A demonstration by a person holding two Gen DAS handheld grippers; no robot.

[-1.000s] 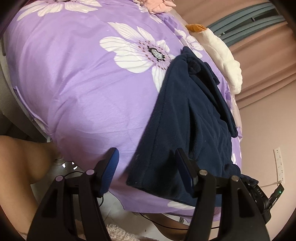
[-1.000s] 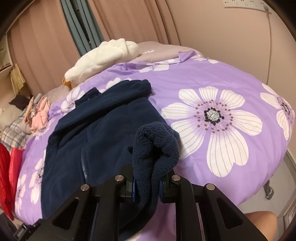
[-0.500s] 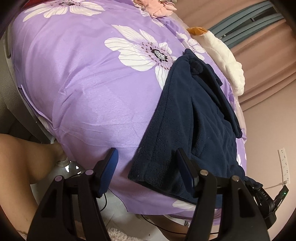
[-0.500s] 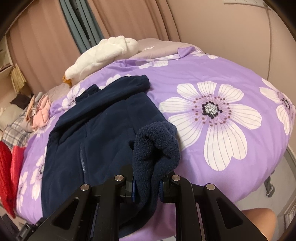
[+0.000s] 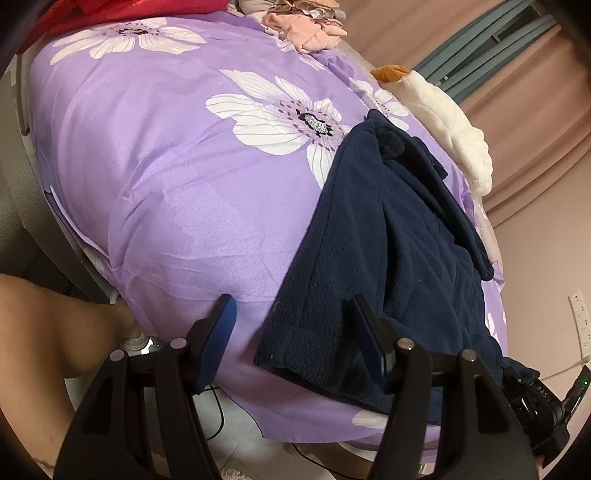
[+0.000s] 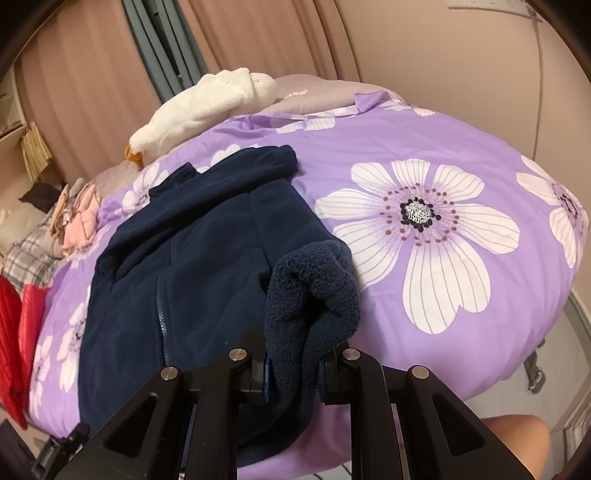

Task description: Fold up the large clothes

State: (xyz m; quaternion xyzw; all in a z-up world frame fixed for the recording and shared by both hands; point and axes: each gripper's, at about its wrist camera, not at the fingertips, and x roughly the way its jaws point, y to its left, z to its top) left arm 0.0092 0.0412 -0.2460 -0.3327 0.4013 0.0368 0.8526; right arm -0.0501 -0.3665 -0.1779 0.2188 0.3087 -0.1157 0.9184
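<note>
A navy fleece jacket [image 6: 192, 266] lies zip side up on a purple flowered bed cover [image 6: 424, 147]. My right gripper [image 6: 293, 369] is shut on a bunched fold of its near right edge [image 6: 314, 288], which stands up thick between the pads. In the left wrist view the jacket [image 5: 388, 258] runs away along the right side of the bed. Its near left hem corner [image 5: 295, 347] hangs at the bed's edge. My left gripper [image 5: 291, 310] stands open just in front of that corner, and its pads do not touch the cloth.
A white plush duck [image 6: 199, 107] lies at the head of the bed. Pink clothes [image 5: 306, 29] and a red garment [image 6: 14, 332] lie along the far side. A person's bare leg [image 5: 48, 332] shows low on the left. The wall has a socket strip [image 5: 580, 314].
The left wrist view has tilted, so more of the bed's far end with the red and pink clothes shows. The right gripper keeps its grip and has hardly moved.
</note>
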